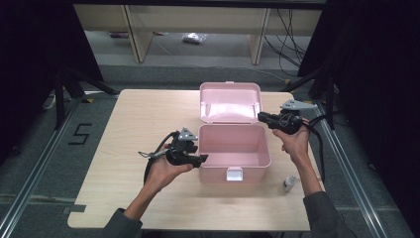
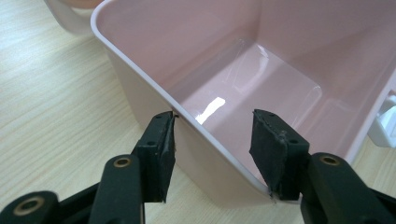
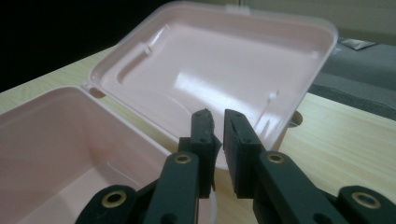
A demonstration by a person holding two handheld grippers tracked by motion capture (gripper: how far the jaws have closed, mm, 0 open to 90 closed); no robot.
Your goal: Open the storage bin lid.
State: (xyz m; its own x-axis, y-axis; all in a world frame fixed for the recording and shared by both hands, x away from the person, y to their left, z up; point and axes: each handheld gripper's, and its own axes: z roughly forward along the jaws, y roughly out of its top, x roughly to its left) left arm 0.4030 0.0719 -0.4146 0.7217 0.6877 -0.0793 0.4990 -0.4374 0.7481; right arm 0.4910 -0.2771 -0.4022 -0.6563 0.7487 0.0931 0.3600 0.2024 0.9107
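Pink storage box (image 1: 234,148), lid (image 1: 230,101) open, centre of counter (image 1: 129,124).
Left hand-held gripper (image 2: 212,154) half open, straddling the box's near-left wall to steady it; right hand-held gripper (image 3: 217,126) at the lid's edge, jaws slightly parted, gripping nothing.

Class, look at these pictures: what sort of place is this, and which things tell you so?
Probably a lab or recording room: dark curtains at both sides, loose cables on the floor, and a "5" taped beside the table.
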